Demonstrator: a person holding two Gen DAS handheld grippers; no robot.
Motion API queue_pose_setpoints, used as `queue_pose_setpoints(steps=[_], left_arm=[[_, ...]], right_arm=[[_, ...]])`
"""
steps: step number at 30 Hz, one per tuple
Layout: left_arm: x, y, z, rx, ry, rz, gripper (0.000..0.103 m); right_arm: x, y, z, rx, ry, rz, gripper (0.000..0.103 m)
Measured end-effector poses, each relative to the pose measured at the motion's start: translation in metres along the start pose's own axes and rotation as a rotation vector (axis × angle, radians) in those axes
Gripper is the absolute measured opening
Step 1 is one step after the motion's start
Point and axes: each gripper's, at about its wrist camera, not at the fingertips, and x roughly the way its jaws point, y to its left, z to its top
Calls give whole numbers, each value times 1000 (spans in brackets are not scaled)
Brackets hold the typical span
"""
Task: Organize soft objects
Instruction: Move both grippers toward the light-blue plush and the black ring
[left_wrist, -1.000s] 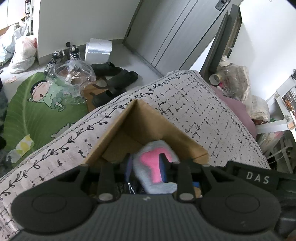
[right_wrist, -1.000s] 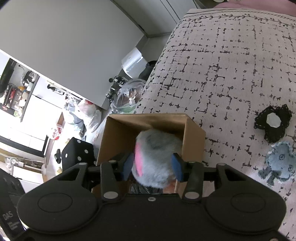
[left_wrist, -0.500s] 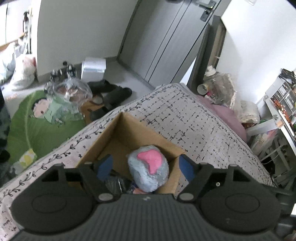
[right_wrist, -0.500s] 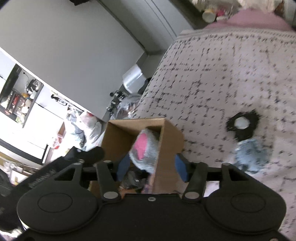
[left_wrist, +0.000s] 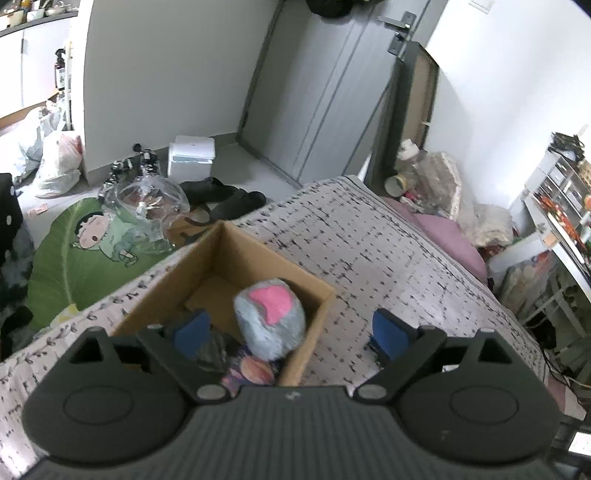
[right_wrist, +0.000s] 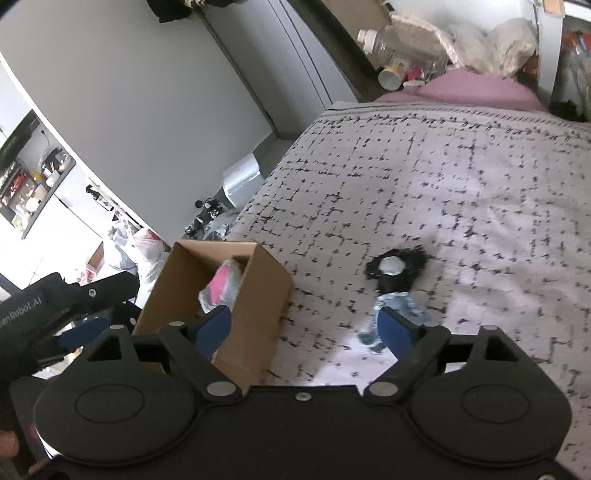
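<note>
Left wrist view: our left gripper (left_wrist: 291, 330) has just opened wide, empty, leaving the plush (left_wrist: 269, 319) dropped in the box (left_wrist: 218, 251) near the bed (left_wrist: 369, 240) edge. Our right gripper (right_wrist: 306, 326), likewise just opened, faces scrunchies (right_wrist: 397, 271) awaiting collection mid-bed.

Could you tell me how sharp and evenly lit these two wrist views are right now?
Left wrist view: fisheye bends the door; the grey and pink plush in the cardboard box is slightly soft. Right wrist view: motion blur smears the bedspread and black scrunchie; the room at left is overexposed.

grey-pink plush (left_wrist: 271, 317) in cardboard box (left_wrist: 221, 258), gripper (left_wrist: 291, 332) spread
</note>
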Motion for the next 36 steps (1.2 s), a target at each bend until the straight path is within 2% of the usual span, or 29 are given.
queue_pose_setpoints(steps=[6, 14, 24, 28, 34, 36], left_arm=[[2, -22, -16, 43, 31, -34, 98], [10, -50, -35, 120, 30, -72, 98], [27, -68, -51, 159, 59, -76, 98], [32, -75, -54, 191, 84, -119, 98], [40, -83, -59, 235, 108, -133, 97], [42, -85, -60, 252, 115, -130, 95]], right_arm=[[-13, -18, -5, -34, -7, -15, 94], [-22, -47, -15, -76, -5, -57, 94], [-31, -83, -31, -125, -3, -90, 96], [-28, -92, -34, -136, 6, -102, 96], [-20, -101, -36, -126, -5, -81, 95], [-15, -103, -36, -115, 2, -66, 90]])
